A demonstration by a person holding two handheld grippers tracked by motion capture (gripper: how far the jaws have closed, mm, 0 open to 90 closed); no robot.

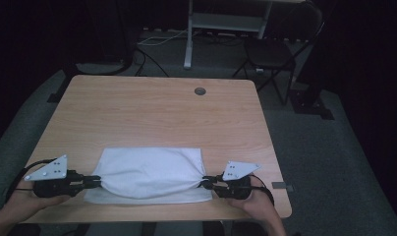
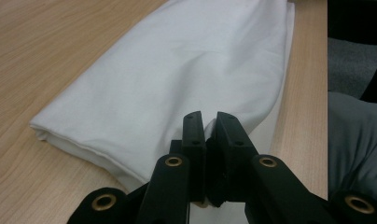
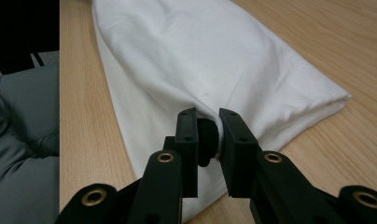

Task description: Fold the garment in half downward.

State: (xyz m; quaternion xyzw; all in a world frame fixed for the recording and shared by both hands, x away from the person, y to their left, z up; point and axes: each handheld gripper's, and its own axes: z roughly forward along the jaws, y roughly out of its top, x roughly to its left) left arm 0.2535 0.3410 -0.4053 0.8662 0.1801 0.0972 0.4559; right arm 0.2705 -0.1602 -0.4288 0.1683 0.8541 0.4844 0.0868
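From the high view, a folded white cloth [image 1: 150, 174] lies near the person's edge of the wooden counter [image 1: 152, 113], spread between the two hands. The left gripper [image 1: 95, 181] pinches the cloth's left end and the right gripper [image 1: 205, 183] pinches its right end, each at about the middle of that short side. The fabric bunches toward both pinch points, so the upper layer looks drawn taut between them. That seems the likely reason for holding at opposite ends: it keeps the layer under tension so it can be lifted or folded evenly. Both hands rest low on the counter, with the grippers lying nearly level.

In the left gripper view, the left gripper [image 2: 209, 122] is clenched on a gathered bit of the cloth [image 2: 186, 70], with only a thin tuck of fabric between its black jaws. The cloth runs away from it in a long fold, its doubled edge lying on the counter [image 2: 42, 51] at the left.

In the right gripper view, the right gripper [image 3: 209, 122] is likewise clamped on the cloth [image 3: 210, 56], with creases radiating from the pinch. A lower layer stays flat on the counter [image 3: 336, 51] beneath the raised one, so the grip seems to take the upper layer alone.
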